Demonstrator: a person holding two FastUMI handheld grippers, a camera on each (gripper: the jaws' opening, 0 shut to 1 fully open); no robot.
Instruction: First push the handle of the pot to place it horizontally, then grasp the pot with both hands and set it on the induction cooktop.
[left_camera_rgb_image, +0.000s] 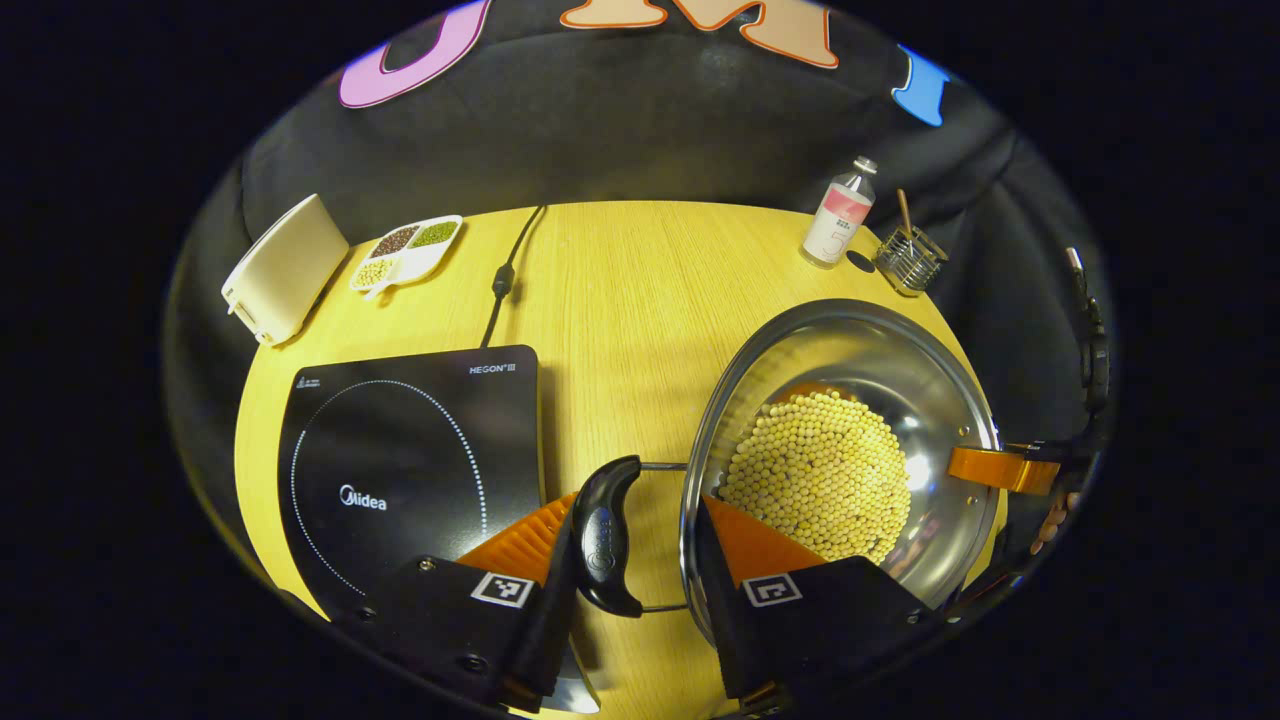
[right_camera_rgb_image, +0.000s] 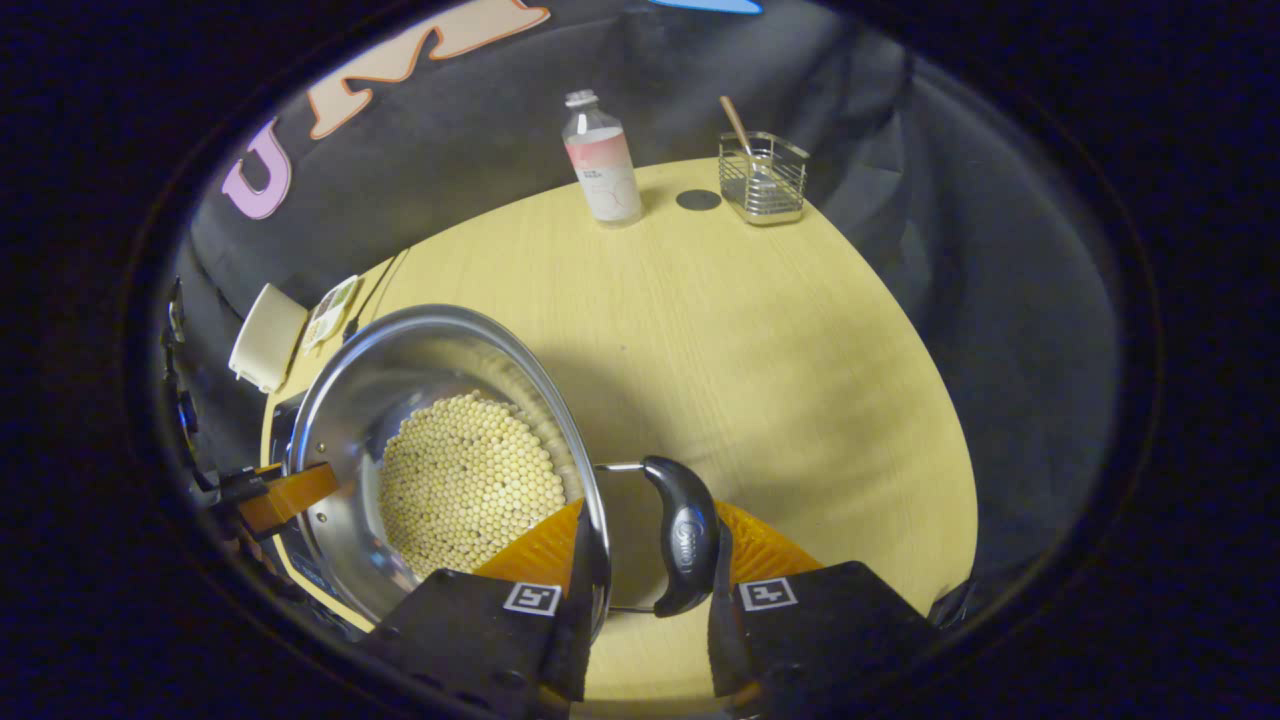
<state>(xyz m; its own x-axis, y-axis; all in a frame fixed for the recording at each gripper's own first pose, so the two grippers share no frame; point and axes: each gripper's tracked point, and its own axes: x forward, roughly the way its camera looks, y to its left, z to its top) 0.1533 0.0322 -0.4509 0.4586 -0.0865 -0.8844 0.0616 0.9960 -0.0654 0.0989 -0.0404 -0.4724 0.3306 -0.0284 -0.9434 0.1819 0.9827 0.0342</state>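
Fingers of the left gripper (left_camera_rgb_image: 640, 560) straddle the pot's black left handle (left_camera_rgb_image: 605, 535) and the steel rim beside it; one finger sits outside the handle, the other inside the pot (left_camera_rgb_image: 850, 400) wall. Whether both press firmly is hard to tell, though they look closed on handle and rim together. The right gripper (right_camera_rgb_image: 640, 585) does the same at the opposite side, one finger inside the rim, the other just outside the right handle (right_camera_rgb_image: 685, 535).

The pot, holding pale round beans (left_camera_rgb_image: 815, 475), lies over the wooden table (left_camera_rgb_image: 620, 300), to the right of the induction cooktop (left_camera_rgb_image: 410, 460); whether its base touches the tabletop is hidden by its own wall. The near edge of the cooktop is cut off behind the left gripper's body.

The left gripper view shows the cooktop's cord (left_camera_rgb_image: 505, 275), a white box (left_camera_rgb_image: 285, 268) and a divided dish of grains (left_camera_rgb_image: 408, 250) at the far left, and a fingertip of the hand (left_camera_rgb_image: 1050, 520) holding the other gripper at the right edge. The right gripper view gives a clearer look at the bottle (right_camera_rgb_image: 600, 160) and wire basket (right_camera_rgb_image: 765, 180) at the far edge, with a dark round spot (right_camera_rgb_image: 698, 200) between them; in it the cooktop is almost wholly hidden behind the pot.
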